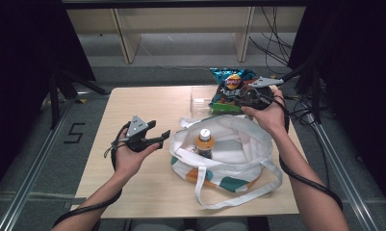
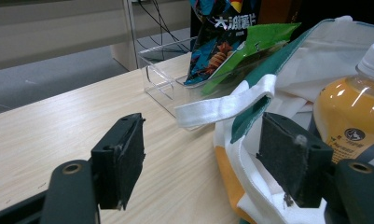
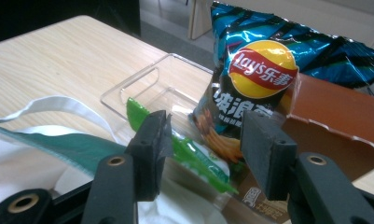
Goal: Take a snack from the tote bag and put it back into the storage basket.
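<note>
Chips bag [image 1: 230, 85] in clear tray [image 1: 200, 102], wood table [image 1: 133, 103].

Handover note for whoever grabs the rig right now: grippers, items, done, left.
Left gripper: open, nothing held, just left of the tote bag.
Right gripper: open, nothing between the pads, aimed at the snacks behind the bag.
Done: orange drink bottle stands upright in the bag.
Left: Lay's chip bag and green packet remain in the clear plastic tray; brown box beside them. Probably the chips next.
</note>
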